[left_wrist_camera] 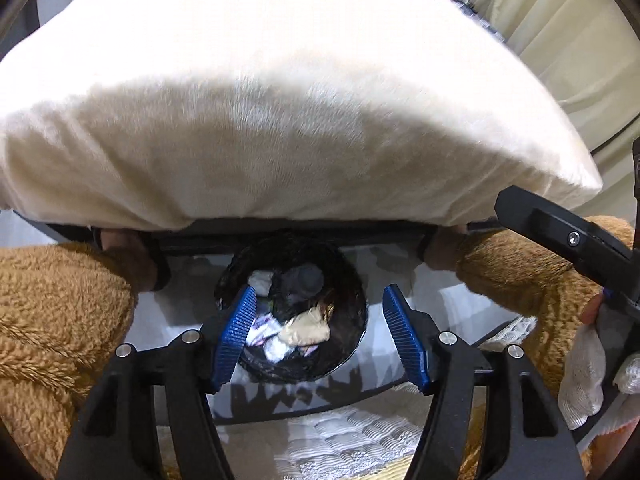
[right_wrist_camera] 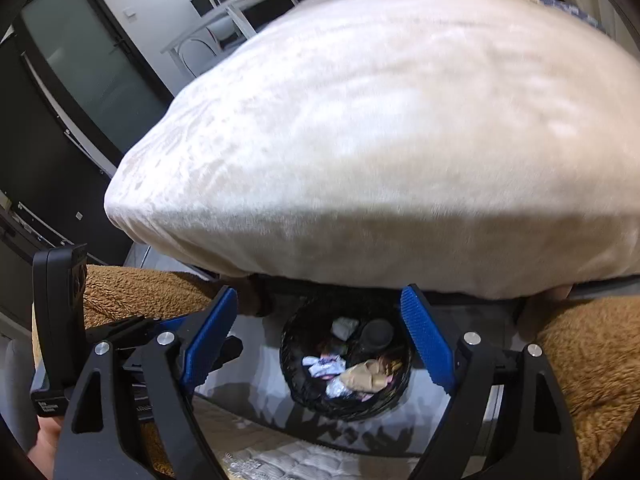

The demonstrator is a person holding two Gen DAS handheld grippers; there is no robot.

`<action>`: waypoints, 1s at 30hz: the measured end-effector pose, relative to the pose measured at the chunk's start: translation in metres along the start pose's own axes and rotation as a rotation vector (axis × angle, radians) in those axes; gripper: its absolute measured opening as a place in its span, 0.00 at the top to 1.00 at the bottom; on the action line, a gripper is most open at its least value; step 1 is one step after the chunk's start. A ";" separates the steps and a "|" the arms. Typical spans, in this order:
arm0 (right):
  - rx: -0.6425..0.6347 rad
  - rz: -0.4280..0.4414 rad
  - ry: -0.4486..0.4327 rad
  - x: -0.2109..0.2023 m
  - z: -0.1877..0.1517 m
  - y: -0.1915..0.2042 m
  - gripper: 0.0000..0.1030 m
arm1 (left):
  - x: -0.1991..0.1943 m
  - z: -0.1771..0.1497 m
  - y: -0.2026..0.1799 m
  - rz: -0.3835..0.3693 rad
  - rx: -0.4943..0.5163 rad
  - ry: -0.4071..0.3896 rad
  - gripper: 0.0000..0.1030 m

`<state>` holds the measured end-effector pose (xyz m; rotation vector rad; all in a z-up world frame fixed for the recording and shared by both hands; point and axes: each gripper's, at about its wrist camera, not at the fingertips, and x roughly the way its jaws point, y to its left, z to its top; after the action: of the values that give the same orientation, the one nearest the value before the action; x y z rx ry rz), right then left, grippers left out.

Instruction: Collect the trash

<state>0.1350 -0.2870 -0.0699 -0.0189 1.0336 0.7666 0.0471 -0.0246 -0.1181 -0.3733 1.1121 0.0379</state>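
Below the edge of the white plush cushion (left_wrist_camera: 280,100), a round bin lined with a black bag (left_wrist_camera: 352,280) stands on the pale floor, and in it lie the trash pieces: a crumpled beige wad (left_wrist_camera: 306,330), white paper scraps (left_wrist_camera: 260,280) and a dark round lid-like piece (left_wrist_camera: 306,278). The left gripper (left_wrist_camera: 320,340) hangs above the bin with its blue pads set moderately apart and nothing between them; the right gripper (right_wrist_camera: 320,344) stands wider, also empty. The scraps look light, soft and crushable, so a gentle pinch on a raised fold should do. The bag film looks thin, slippery and easily torn; its gathered rim seems the safest hold.
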 end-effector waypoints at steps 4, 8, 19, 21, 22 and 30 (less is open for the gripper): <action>-0.039 -0.003 -0.093 -0.024 0.004 0.002 0.19 | -0.023 0.005 -0.001 -0.040 0.014 -0.090 0.38; -0.080 -0.022 -0.177 -0.046 0.011 0.004 0.19 | -0.049 0.012 -0.004 -0.047 0.034 -0.187 0.38; -0.133 -0.091 -0.317 -0.089 0.038 -0.011 0.19 | -0.114 0.044 -0.010 -0.032 0.117 -0.407 0.38; -0.146 -0.123 -0.342 -0.096 0.044 -0.015 0.19 | -0.123 0.049 -0.010 -0.046 0.134 -0.443 0.38; -0.152 -0.135 -0.355 -0.099 0.046 -0.017 0.19 | -0.128 0.052 -0.009 -0.048 0.140 -0.455 0.38; -0.211 -0.194 -0.432 -0.121 0.067 -0.027 0.19 | -0.145 0.066 -0.004 -0.029 0.190 -0.527 0.38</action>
<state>0.1684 -0.3516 0.0513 -0.1280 0.5296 0.6622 0.0403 0.0150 0.0364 -0.1913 0.5821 0.0036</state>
